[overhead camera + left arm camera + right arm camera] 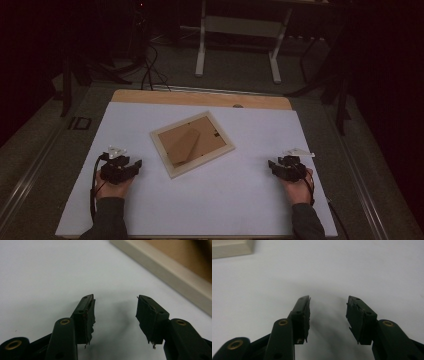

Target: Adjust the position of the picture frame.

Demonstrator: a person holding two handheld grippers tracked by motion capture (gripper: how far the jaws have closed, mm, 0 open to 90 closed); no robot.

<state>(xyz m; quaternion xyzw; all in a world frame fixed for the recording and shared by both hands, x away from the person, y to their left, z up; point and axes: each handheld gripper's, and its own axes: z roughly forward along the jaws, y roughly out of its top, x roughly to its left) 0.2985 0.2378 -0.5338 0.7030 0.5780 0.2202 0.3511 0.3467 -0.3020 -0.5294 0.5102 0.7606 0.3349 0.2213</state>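
Observation:
A pale wooden picture frame (192,143) lies face down and turned askew in the middle of the white table top (210,200), its brown back panel and stand showing. My left gripper (131,166) rests on the table to the frame's left, jaws open and empty. In the left gripper view the gripper (115,305) points at bare white surface, with the frame's pale edge (165,270) at the upper right. My right gripper (274,166) rests to the frame's right, open and empty. The right gripper view shows the gripper (328,305) over bare table, a frame corner (230,248) at the upper left.
The white sheet covers a wooden table whose far edge (200,98) shows as a tan strip. Beyond it stand the white legs of another table (237,45) on a dark floor, with cables (150,70) at the left.

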